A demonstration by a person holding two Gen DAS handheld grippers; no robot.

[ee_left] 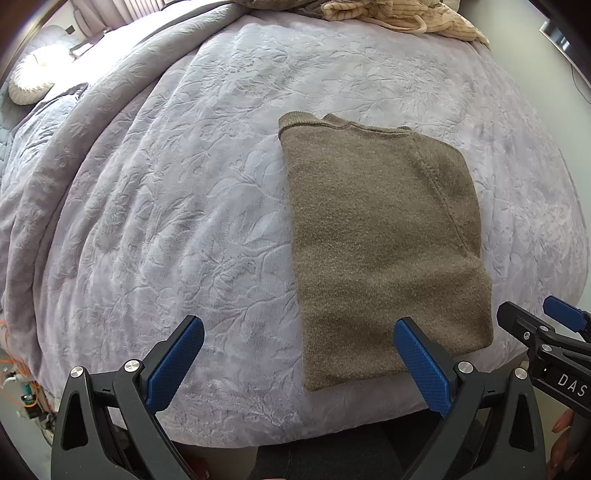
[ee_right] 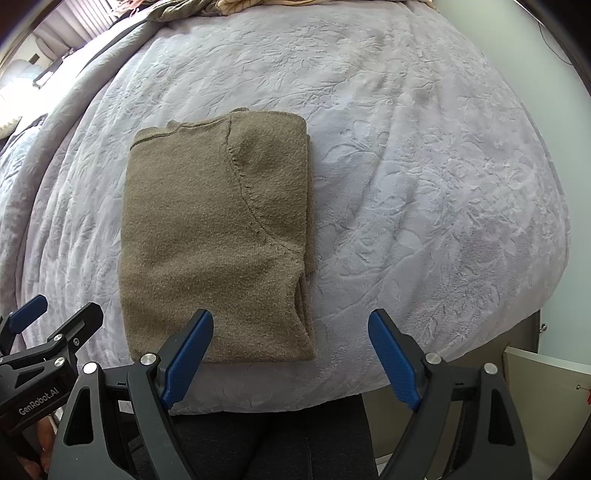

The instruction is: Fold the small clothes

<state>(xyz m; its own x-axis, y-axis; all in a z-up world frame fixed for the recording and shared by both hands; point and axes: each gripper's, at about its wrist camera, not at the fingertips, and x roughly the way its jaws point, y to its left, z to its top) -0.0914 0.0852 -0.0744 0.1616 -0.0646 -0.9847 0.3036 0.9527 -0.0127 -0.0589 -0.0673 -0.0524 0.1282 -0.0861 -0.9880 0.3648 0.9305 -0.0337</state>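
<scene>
Near the front edge of the bed (ee_left: 184, 184), on a lavender embossed blanket (ee_right: 424, 184), lies the olive-brown knit sweater (ee_right: 218, 236), already folded into a tall rectangle. Its long axis runs near to far; the ribbed neckline (ee_left: 332, 123) points to the far side and the straight hem end lies nearest you. A curved sleeve seam (ee_right: 240, 177) crosses the top layer, and stacked layer edges show along the sweater's right side.

Both tongs stand wide and hold nothing. The left tongs (ee_left: 299, 362) hang above the near left corner of the sweater, one pad over the fabric and the other over bare blanket. The right tongs (ee_right: 291, 354) straddle the near right corner likewise.

The step in hand is judged to be the last fold, near end carried to far end. To do it well, you should pinch each near corner through all layers, so that no lower ply slips out on the right side. Lift both corners level, carry them together towards the neckline, and lay the edge down squarely across the long axis.

More crumpled garments, cream ribbed fabric (ee_left: 406, 18) among them, wait at the far end of the bed.
</scene>
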